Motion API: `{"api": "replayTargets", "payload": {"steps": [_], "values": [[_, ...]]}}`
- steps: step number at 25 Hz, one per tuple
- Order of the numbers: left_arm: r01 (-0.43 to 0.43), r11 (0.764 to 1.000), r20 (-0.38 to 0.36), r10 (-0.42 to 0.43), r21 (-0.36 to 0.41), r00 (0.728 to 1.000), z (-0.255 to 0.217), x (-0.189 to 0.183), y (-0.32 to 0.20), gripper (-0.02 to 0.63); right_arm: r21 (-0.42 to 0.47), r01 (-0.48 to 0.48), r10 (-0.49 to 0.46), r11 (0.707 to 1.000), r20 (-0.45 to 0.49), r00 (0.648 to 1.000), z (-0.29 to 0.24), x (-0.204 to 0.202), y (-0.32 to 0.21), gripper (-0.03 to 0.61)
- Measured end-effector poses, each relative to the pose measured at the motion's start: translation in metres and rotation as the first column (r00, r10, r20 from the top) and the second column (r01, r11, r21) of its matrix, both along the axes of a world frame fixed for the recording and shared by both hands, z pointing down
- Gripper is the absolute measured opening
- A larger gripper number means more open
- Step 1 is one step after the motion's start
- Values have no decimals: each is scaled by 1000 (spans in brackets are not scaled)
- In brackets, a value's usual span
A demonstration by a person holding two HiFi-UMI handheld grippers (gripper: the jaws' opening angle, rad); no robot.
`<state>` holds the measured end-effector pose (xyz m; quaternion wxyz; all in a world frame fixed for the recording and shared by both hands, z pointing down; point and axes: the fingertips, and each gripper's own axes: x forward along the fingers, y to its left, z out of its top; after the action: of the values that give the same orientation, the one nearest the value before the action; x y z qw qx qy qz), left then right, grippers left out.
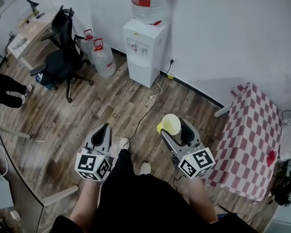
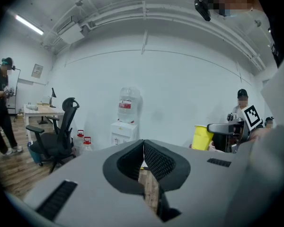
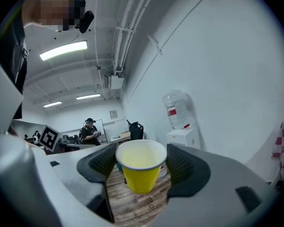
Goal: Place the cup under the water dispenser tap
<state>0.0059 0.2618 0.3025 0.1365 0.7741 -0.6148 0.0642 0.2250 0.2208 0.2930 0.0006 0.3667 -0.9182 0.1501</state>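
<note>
A yellow paper cup (image 1: 169, 124) (image 3: 140, 166) stands upright between the jaws of my right gripper (image 1: 176, 129) (image 3: 142, 167), which is shut on it; the cup looks empty. The cup also shows at the right of the left gripper view (image 2: 201, 137). My left gripper (image 1: 105, 134) (image 2: 143, 162) is shut with nothing in it, its pads touching. The white water dispenser (image 1: 144, 50) (image 2: 123, 129) (image 3: 183, 134), with a large bottle on top, stands against the far wall, well ahead of both grippers across the wooden floor.
A black office chair (image 1: 63, 57) and two spare water jugs (image 1: 99, 55) stand left of the dispenser. A table with a red-checked cloth (image 1: 252, 140) is at my right. A cable (image 1: 150, 106) runs over the floor. A person (image 2: 0, 112) stands at far left.
</note>
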Motion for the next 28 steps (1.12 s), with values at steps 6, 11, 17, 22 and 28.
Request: {"api": "replayTargets", "payload": {"steps": [6,11,17,22,28], "values": [[-35,999,3,35,-13,999,10,-9,-32,16,-16,-7,7,1000,9,1000,7,-17,-28,341],[-81,997,20,82,-16,996,12,-26,-77,17,-10,3,-3,1000,3,1000,5,-45,-66,341],[-135,991,41,136,-21,990,14,-48,-133,16,-2,-19,19,1000,-13,1000,3,-79,-116,341],[-198,980,25,198,-31,980,16,-68,-182,17,-15,-66,65,998,-25,998,5,-103,-159,341],[-317,947,-17,317,-40,948,21,-87,-228,15,-29,-112,111,993,-34,993,7,-131,-202,341]]}}
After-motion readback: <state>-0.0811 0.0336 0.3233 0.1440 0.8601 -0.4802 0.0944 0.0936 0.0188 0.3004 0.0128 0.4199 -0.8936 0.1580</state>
